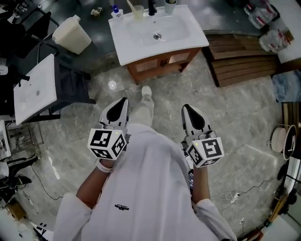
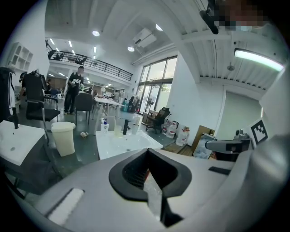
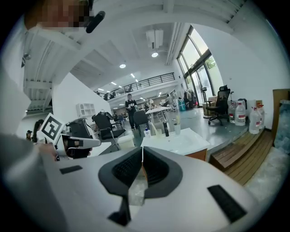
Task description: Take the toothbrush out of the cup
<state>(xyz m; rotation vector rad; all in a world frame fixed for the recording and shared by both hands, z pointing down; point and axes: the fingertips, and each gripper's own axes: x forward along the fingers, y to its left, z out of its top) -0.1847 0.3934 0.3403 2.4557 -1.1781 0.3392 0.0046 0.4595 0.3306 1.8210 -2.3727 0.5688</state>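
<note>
Task not started: sink well ahead, nothing grasped.
The toothbrush (image 1: 130,5) stands in the cup (image 1: 138,12) at the back of the sink (image 1: 178,35), well apart from both hands. The left gripper (image 1: 123,101) and right gripper (image 1: 186,107) have their fingers clenched on nothing, so reaching, grasping and lifting remain.

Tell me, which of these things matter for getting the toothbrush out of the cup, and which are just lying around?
For the job: toothbrush, the cup holding it, left gripper, right gripper (both shut, empty).

Just lying about: soap bottle, tap, second cup, bin, wooden boards, spare basin.
</note>
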